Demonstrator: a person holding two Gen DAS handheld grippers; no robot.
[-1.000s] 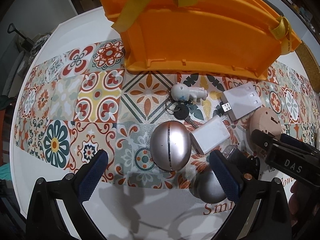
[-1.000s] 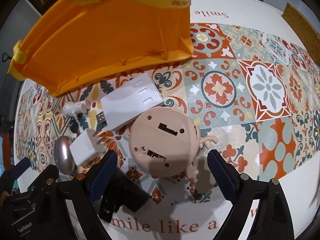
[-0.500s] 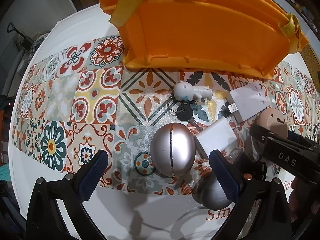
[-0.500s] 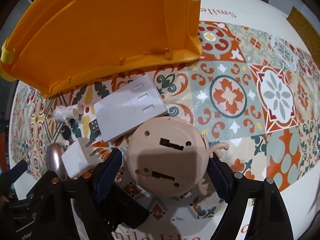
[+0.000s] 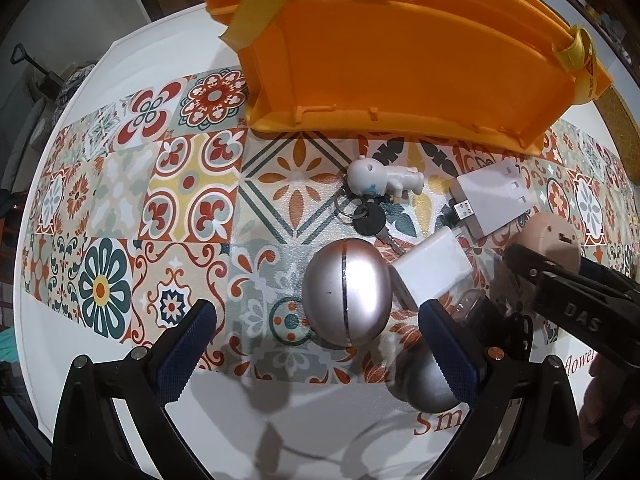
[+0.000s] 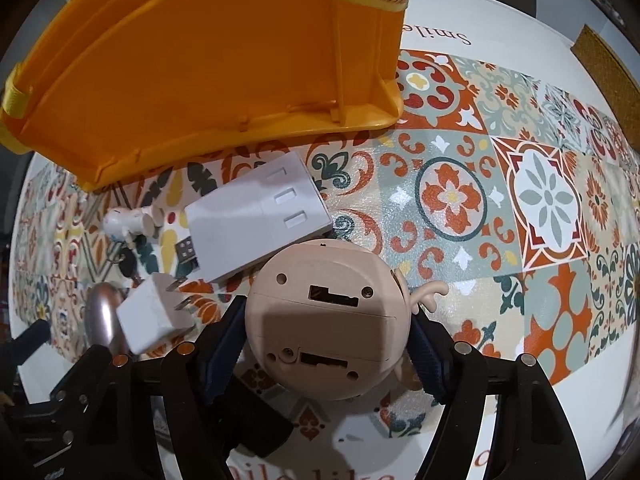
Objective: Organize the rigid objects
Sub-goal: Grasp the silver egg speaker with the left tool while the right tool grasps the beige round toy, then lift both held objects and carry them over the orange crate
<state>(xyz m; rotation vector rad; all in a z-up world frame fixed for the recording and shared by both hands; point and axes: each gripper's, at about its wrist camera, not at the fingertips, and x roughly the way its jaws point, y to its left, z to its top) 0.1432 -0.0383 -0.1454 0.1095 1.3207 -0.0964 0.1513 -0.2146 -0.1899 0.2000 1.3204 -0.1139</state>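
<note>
The right gripper [image 6: 326, 344] is pinching the round beige toy [image 6: 326, 322] by its sides, blue pads pressed against the shell at its 9 and 3 o'clock, with the toy sitting on the patterned mat [image 6: 500, 216] just short of the orange basket [image 6: 208, 80], which is lying at the toy's 11 o'clock. The left gripper [image 5: 316, 344] is hanging spread and holding nothing, with the silver egg-shaped case [image 5: 346, 292] lying between its fingers but apart from both.

What could go wrong, as I am judging it: the shell is smooth and curved, so the pads may be gripping only a narrow band — a quick lift could let it roll out and fall among its neighbours. The white power adapter [image 6: 256, 216] is lying just beside the toy at 11 o'clock and the white plug [image 6: 154, 316] at 9 o'clock, so a sideways drag could be shoving them. The toy's small antler-like limbs [image 6: 430, 292], sticking out at 3 o'clock, could be catching on the basket rim.

The right wrist view is showing the pads against the toy and its screwed underside. The left wrist view is showing what that one barely catches — the white figurine keychain [image 5: 384, 180] with its black key [image 5: 370, 218], and a second silver case [image 5: 424, 380] behind the left gripper's right finger.
</note>
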